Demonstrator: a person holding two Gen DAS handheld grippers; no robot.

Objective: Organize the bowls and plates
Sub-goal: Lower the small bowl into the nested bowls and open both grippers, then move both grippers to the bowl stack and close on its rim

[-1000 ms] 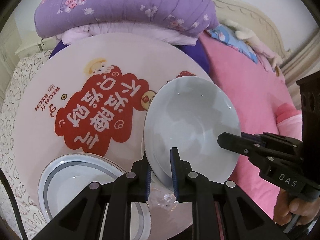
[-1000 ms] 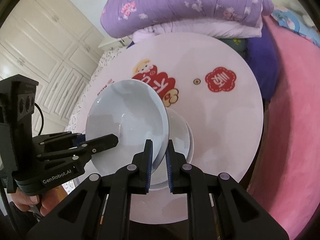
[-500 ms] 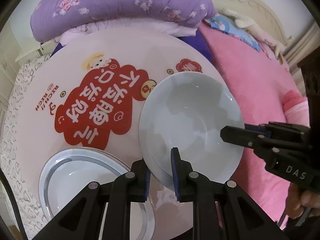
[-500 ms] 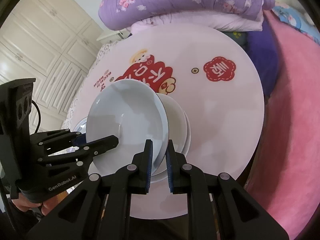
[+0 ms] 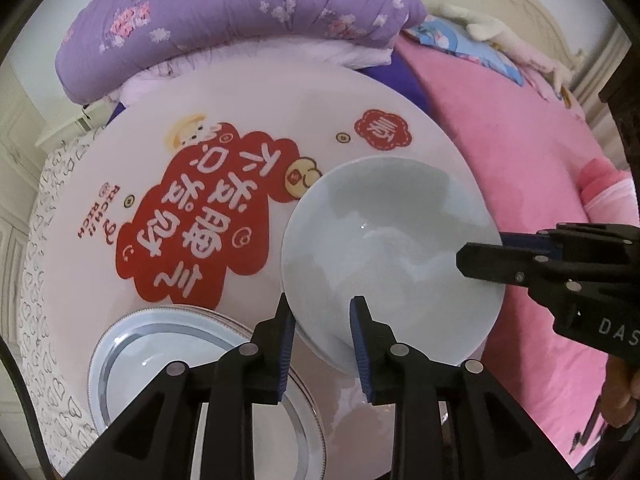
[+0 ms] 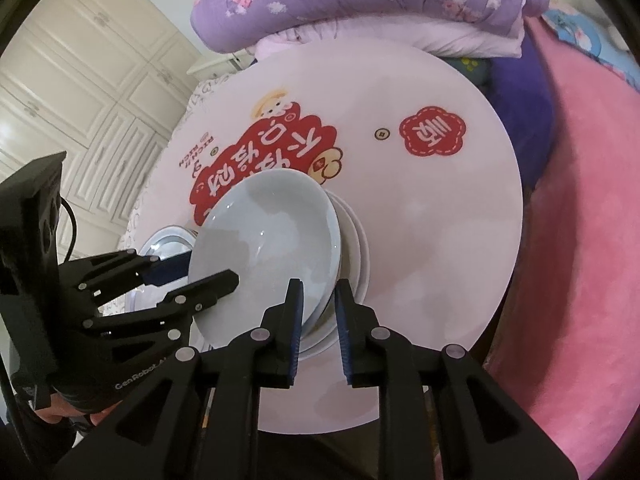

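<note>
- While the pale blue glazed ceramic bowl (image 5: pixel 390 264) is held tilted above the round white table with red printed lettering (image 5: pixel 240 128), both grippers sit at its rim.
- Left gripper (image 5: pixel 322 332): jaws straddle the bowl's near-left rim with a visible gap; whether the pads press the rim cannot be told.
- Right gripper (image 6: pixel 318 312): jaws straddle the bowl's right edge, likewise parted; grip cannot be confirmed.
- Beneath the bowl, a stack of white bowls (image 6: pixel 354 240) rests on the table, near its front edge.
- A white plate with a grey-blue rim band (image 5: pixel 160 364) lies at the table's near-left edge, just beside the left gripper.
- Open table surface lies beyond the bowl, toward the folded purple floral quilt (image 5: pixel 240 20).
- A pink bed cover (image 5: pixel 540 184) borders the table's right edge.
</note>
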